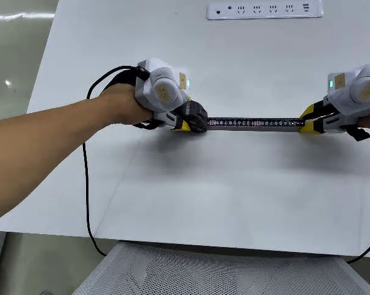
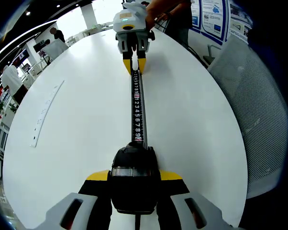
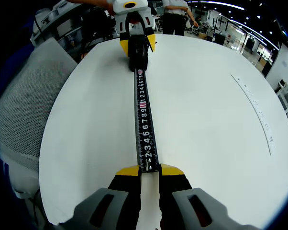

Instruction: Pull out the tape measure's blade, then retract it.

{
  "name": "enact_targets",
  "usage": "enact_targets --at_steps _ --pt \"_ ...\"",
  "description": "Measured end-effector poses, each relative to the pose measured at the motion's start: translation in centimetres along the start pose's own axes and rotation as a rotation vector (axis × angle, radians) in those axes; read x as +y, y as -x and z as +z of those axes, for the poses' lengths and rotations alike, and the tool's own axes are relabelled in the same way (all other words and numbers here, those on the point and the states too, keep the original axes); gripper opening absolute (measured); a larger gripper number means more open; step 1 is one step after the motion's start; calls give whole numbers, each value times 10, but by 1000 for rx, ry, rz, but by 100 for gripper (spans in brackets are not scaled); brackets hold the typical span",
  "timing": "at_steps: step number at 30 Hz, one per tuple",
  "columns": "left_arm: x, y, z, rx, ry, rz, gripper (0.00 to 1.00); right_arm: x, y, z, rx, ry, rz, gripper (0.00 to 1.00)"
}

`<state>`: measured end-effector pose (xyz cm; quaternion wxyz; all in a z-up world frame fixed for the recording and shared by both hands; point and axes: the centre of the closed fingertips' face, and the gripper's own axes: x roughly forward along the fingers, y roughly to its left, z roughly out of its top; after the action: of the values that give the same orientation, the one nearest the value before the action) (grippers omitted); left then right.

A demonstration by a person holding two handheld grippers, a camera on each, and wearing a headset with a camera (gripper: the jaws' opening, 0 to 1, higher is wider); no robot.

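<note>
- Mesh chair back (image 1: 222,273) sits nearest me, at the desk's near edge.
- Black cable (image 1: 85,184) loops off my left gripper's rear, drops over the near desk edge and hangs beside the chair.
- White desk (image 1: 234,184) carries the whole job; the bare top runs in front of both grippers.
- My left hand (image 1: 120,101) holds the left gripper (image 1: 188,123), which sits left of centre over the desk.
- Left gripper's yellow-tipped jaws are clamped on the black tape measure case (image 2: 134,179), one jaw on each side. The case mouth points toward my right gripper.
- Blade (image 1: 255,123) is pulled out of the case and runs straight between the two grippers, with the numbered face up and the scale readable along its length.
- Right gripper (image 3: 149,170) is near the desk's right side, well apart from the left one. Its jaws are pinched on the blade's free end, with yellow tips either side of the strip.
- Can't tell whether the blade touches the desk or hangs just above it; there's a faint shadow under it.
- White power strip (image 1: 265,9) lies flat at the far edge of the desk, well apart from the tape measure.
</note>
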<state>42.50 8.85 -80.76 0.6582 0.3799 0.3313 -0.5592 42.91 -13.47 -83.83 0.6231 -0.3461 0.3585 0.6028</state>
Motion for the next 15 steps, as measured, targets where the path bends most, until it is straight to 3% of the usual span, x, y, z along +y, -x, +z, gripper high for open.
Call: enact_targets --at_steps 15 --pt "0 0 0 -4 -4 -2 33 -1 4 -7 12 -10 4 9"
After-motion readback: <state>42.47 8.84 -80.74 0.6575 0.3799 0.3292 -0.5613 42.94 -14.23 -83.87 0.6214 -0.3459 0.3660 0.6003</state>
